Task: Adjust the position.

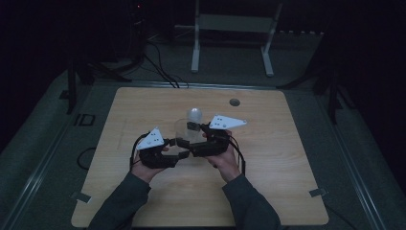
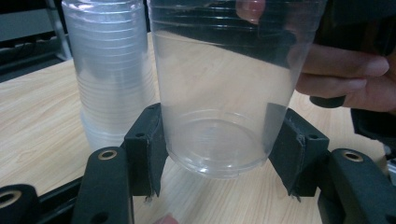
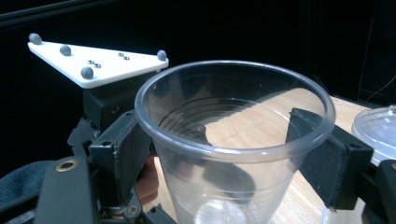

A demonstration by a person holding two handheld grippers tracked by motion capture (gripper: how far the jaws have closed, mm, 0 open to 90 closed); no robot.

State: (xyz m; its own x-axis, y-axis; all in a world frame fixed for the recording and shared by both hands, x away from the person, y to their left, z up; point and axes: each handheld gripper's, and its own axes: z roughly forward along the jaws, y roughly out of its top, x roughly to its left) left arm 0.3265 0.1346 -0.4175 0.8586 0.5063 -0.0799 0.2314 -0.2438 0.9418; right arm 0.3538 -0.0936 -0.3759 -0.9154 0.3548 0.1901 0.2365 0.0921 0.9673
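Note:
A clear plastic cup (image 1: 182, 128) stands upright over the middle of the table, held from both sides. My left gripper (image 1: 176, 145) is shut on the cup's base (image 2: 219, 140); both black pads (image 2: 147, 149) press its lower wall. My right gripper (image 1: 190, 134) is shut on the same cup (image 3: 233, 121) just under the rim, one pad (image 3: 123, 149) on each side. A stack of clear cups (image 1: 194, 115) stands just behind it, to the left in the left gripper view (image 2: 109, 70). The fingers of the person's right hand (image 2: 345, 77) lie beside the cup.
The wooden table (image 1: 277, 158) has a small round grommet hole (image 1: 234, 102) at the back. A white metal stand (image 1: 230, 28) and cables (image 1: 160, 67) lie on the floor beyond the far edge. The surroundings are dark.

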